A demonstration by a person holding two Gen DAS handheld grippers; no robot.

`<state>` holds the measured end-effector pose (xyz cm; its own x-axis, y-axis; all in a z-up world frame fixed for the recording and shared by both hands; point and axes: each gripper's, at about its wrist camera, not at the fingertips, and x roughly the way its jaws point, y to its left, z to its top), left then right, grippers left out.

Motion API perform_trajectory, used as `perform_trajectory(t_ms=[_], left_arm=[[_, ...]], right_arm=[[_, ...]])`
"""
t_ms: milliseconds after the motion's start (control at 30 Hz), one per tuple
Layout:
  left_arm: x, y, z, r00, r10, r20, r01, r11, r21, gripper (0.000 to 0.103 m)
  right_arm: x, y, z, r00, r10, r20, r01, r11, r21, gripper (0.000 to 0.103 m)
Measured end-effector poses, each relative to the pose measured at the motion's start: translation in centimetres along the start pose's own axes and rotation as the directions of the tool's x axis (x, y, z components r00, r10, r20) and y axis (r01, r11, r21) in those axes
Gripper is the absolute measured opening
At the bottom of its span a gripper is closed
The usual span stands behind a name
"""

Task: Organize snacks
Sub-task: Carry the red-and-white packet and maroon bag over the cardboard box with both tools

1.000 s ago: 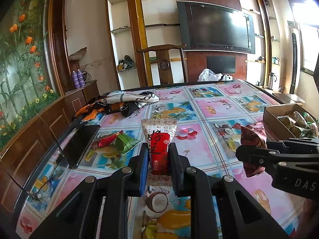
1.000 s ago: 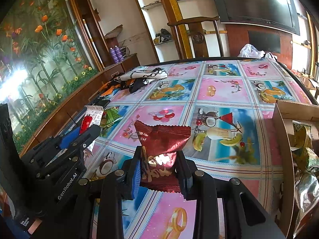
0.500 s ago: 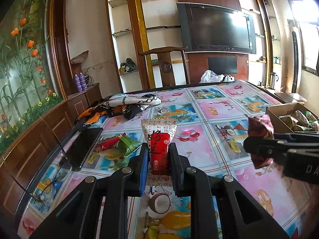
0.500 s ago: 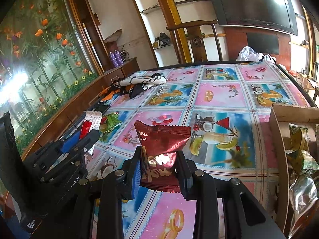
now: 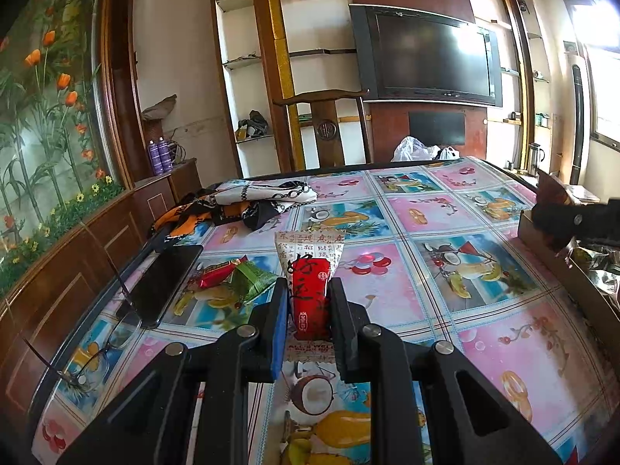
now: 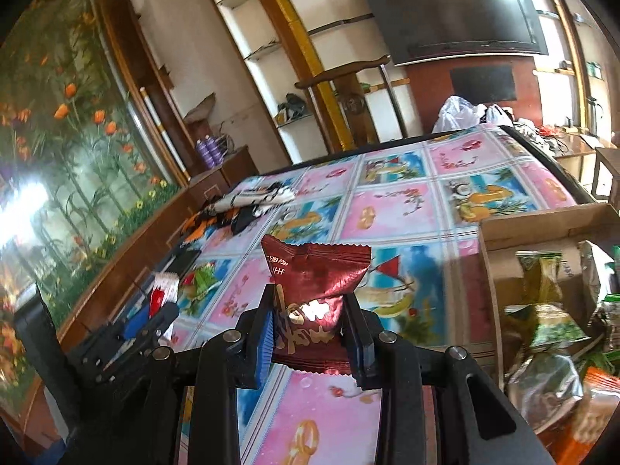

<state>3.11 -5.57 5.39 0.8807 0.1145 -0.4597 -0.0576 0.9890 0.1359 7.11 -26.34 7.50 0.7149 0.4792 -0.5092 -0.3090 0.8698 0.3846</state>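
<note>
We note a table (image 5: 445, 209) under a patterned cloth, a cardboard box (image 6: 542, 224) of snacks at its right edge. Left gripper (image 5: 308, 302) clamps a red-and-white packet (image 5: 310, 271); right gripper (image 6: 310, 329) clamps a maroon packet (image 6: 317, 275) beside the box.

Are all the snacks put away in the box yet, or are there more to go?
Not yet. Several shiny packets already lie in the brown cardboard box. The right tool grips a dark red foil packet, and the left tool grips a red-and-white paper-wrapped snack. A small red candy and a green foil packet wait on the colourful tablecloth.
</note>
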Motion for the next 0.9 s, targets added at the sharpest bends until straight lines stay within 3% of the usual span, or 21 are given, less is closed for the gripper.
perform_trajectory(t_ms=[900], left_arm=[[-0.4,-3.1,-0.1,1.0,0.006,-0.003,-0.005,0.997,0.071,0.019]], right_arm=[[-5.5,-7.8,2.5,0.987,-0.08,0.137,0.053,0.979,0.196,0.034]])
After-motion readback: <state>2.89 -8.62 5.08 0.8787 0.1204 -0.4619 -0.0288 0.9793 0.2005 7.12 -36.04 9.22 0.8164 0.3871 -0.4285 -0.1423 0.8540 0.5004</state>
